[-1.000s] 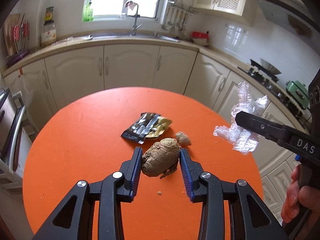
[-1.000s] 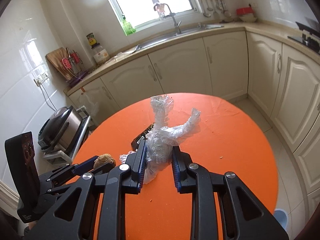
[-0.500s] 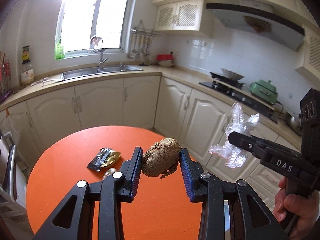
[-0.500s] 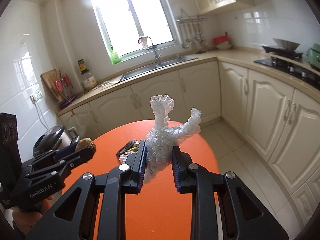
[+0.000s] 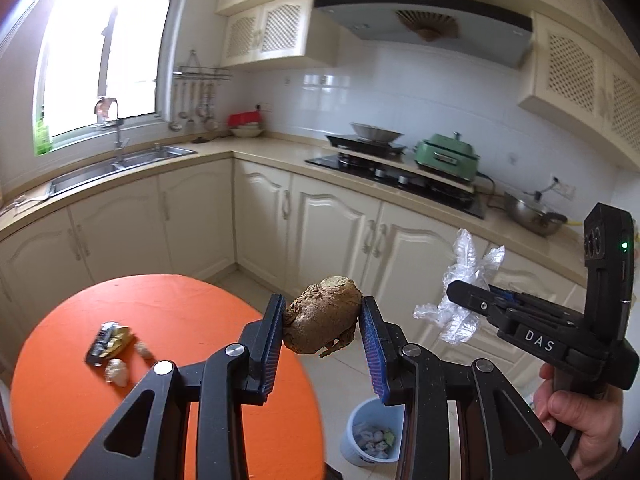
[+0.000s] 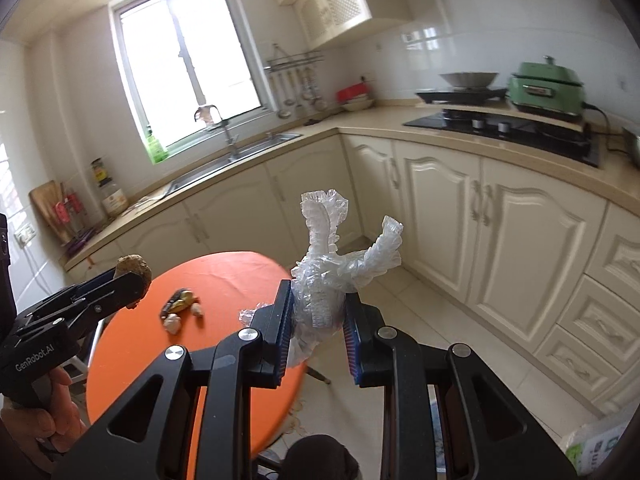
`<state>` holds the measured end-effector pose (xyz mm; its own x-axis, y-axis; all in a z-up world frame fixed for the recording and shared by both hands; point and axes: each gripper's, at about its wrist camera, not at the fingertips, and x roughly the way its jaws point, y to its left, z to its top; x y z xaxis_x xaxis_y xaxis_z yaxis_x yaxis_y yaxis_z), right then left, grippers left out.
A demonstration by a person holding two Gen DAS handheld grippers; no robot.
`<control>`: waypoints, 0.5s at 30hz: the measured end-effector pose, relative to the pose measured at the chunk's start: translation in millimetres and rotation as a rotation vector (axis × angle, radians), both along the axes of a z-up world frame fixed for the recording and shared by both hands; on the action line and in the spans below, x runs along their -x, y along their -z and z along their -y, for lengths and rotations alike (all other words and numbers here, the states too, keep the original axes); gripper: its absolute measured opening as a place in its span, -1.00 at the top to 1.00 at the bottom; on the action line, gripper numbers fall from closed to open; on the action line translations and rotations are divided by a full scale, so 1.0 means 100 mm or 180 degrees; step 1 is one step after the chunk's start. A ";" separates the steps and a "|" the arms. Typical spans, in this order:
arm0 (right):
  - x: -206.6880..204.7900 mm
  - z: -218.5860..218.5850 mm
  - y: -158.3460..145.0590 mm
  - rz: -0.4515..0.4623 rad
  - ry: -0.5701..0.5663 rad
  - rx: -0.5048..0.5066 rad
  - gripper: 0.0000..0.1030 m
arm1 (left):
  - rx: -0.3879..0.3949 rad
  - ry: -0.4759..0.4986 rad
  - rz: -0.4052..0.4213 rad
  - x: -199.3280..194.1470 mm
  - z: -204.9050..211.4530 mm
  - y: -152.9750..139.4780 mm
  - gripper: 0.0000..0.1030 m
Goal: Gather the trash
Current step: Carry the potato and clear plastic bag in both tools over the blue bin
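The round orange table sits at lower left of the left wrist view, partly under the left gripper; it carries a crumpled foil wrapper and two small pale scraps just beside it. The white trash bin stands on the floor near the table edge, below the left gripper's jaws, with crumpled scraps inside.

The right gripper is clenched on a crumpled clear plastic bag; the bag is translucent, wrinkled, with two twisted ends that point up and away from the jaws, one near upright, one tilted right; a thin tail hangs below at left. The left gripper is clenched on a brown root lump, rough, dry and knobbly, with a pale cut face at top; its long axis lies roughly crosswise between the jaws, tilted up to the right; a small stub hangs beneath.

Against one second ago: both grippers were above the table; both loads are now clear of its edge and over the floor; the bin, then out of view, is in view; both grips are unchanged.
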<state>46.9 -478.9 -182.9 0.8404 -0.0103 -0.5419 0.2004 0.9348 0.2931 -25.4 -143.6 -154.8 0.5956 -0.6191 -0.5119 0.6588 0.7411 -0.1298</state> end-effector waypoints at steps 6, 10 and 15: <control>0.30 0.45 0.21 -0.0160 0.0340 0.0011 0.55 | -0.0090 0.0314 -0.0199 -0.18 0.48 0.06 0.35; 0.45 0.75 0.51 -0.0374 0.0555 -0.0042 0.55 | -0.0184 0.0546 -0.0427 -0.33 0.90 0.18 0.35; 0.51 1.12 1.09 -0.0757 0.0760 -0.0171 0.55 | -0.0459 0.0780 -0.0760 -0.51 1.57 0.50 0.35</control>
